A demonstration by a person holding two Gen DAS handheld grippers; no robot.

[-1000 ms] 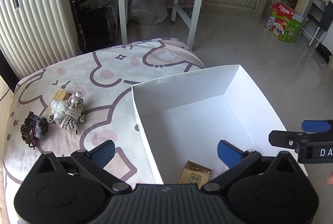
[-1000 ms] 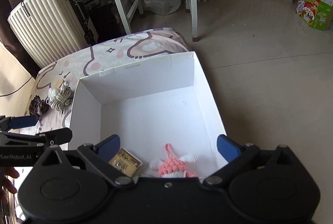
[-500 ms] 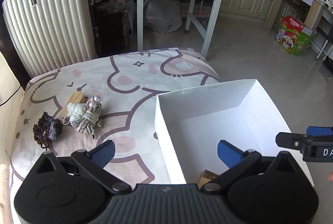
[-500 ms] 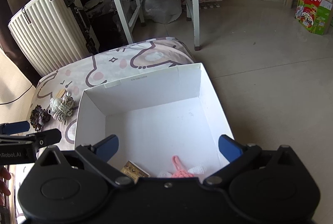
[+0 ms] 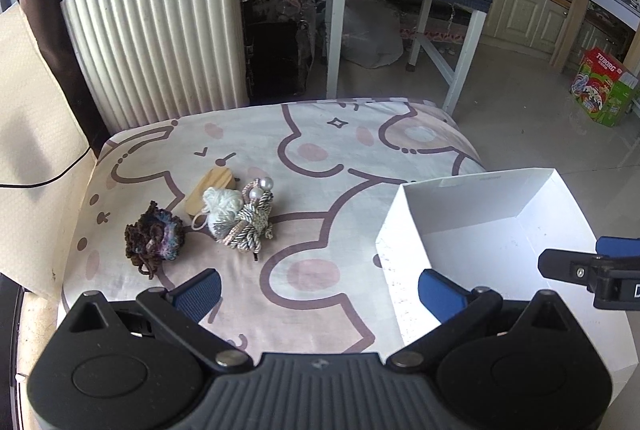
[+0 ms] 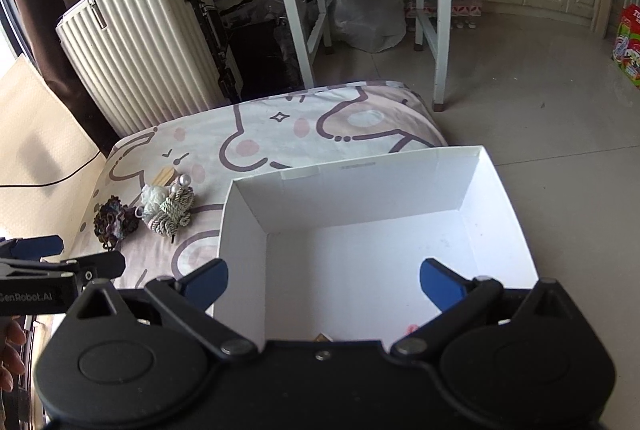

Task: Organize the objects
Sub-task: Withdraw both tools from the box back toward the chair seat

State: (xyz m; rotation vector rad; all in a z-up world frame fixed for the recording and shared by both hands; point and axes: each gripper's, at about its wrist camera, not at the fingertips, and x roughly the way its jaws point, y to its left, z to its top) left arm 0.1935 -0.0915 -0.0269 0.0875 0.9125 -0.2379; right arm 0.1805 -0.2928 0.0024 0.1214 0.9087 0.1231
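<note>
Left gripper [image 5: 318, 288], right gripper [image 6: 324, 280] wide open, empty; white box [image 6: 496, 190] contents mostly hidden behind right gripper.

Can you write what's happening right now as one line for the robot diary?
left gripper: open, empty, facing dark yarn flower | right gripper: open, over white box | rope knot charm: on cushion
</note>
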